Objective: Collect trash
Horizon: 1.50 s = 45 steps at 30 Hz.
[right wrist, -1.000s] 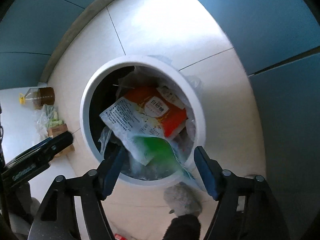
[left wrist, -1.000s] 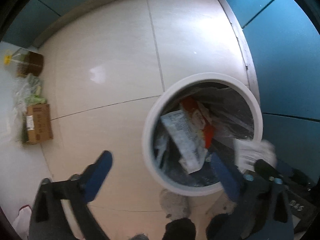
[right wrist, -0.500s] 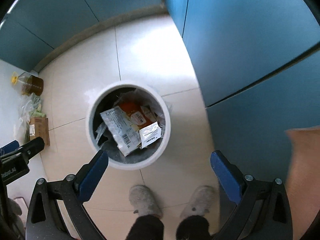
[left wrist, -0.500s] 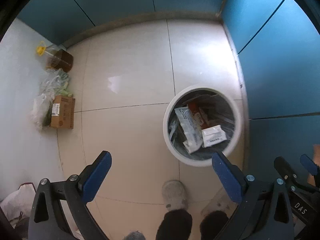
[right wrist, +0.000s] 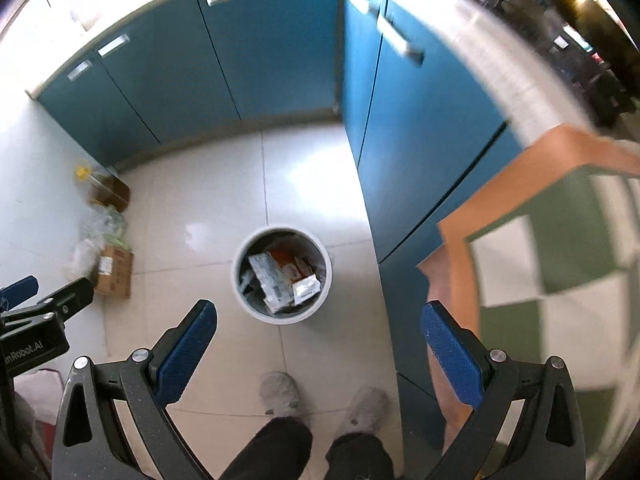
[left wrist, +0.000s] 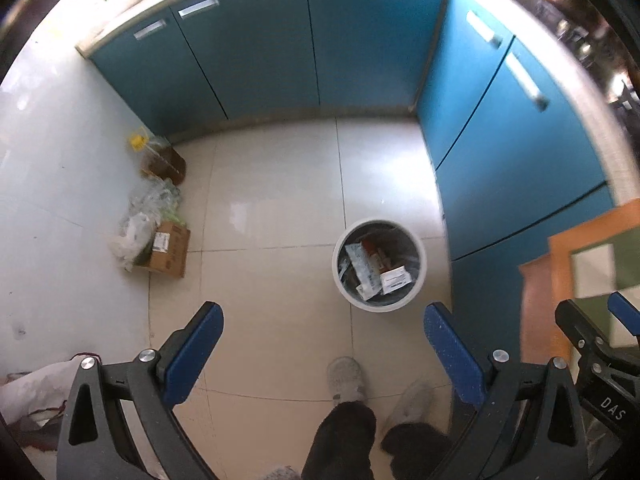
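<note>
A white round trash bin (left wrist: pixel 343 280) (right wrist: pixel 240 296) stands on the tiled floor far below both grippers, beside the blue cabinets. Inside it lie several wrappers: a white printed packet (left wrist: pixel 362 268) (right wrist: pixel 266 276), an orange packet (right wrist: pixel 286 266) and a small white label (left wrist: pixel 395 280) (right wrist: pixel 306 287). My left gripper (left wrist: pixel 323 338) hangs high over the floor, open, with nothing between its blue pads. My right gripper (right wrist: pixel 318 334) is open too and empty, just right of the bin. Each gripper shows at the edge of the other's view.
Blue cabinet doors (left wrist: pixel 256 48) line the back and right. By the left wall sit an oil bottle (left wrist: pixel 160 158), plastic bags (left wrist: pixel 148 216) and a cardboard box (left wrist: pixel 168 248). A green-and-white checked surface with an orange border (right wrist: pixel 552 264) is at right. The person's grey slippers (right wrist: pixel 280 398) stand below.
Both grippers rose far above the bin, which now looks small. The wrapper seen between the right gripper's jaws a second ago lies in the bin, and those jaws stand wider.
</note>
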Available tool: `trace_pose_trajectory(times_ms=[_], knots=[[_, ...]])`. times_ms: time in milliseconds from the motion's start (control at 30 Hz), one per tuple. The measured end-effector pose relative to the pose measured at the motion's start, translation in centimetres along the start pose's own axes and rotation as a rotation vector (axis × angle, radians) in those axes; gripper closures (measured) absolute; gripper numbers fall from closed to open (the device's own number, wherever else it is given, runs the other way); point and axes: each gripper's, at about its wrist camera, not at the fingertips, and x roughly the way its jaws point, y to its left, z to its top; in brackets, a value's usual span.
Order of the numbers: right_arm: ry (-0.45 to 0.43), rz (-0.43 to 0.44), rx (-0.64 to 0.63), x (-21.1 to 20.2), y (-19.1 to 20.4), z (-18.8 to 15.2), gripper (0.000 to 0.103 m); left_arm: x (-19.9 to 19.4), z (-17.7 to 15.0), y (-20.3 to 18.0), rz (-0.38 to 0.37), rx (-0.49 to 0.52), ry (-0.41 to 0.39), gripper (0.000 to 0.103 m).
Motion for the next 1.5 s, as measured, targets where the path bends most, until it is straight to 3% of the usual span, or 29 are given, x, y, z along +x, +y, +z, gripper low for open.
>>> trace_pose_trajectory(times_ms=[400,667,867,1100,1500], knots=[[-0.119,0.163,-0.066,-20.2,-3.4,-3.5,0.000,-16.5,-5.9,-1.5,-0.089,-0.085,-0.131,0.000],[-0.112,0.308,-0.091,-28.3,-5.6,-7.4,0.000,-24.2,-10.0,-2.2,-0.172,-0.084,-0.168,0.000],[-0.126,0.348,-0.114,-31.7,-6.0,-8.9,0.000,-27.7,-12.3,-1.5,-0.224,-0.103,-0.198,0.000],[-0.128,0.374,-0.135,-34.5,-5.0,-9.7,0.000,-28.8,-13.7,-0.1,-0.253,-0.134,-0.216,0.000],[-0.127,0.381,-0.148,-34.8,-3.4,-10.3,0.000,-29.6,-14.6,1.5,-0.273,-0.134,-0.232,0.000]])
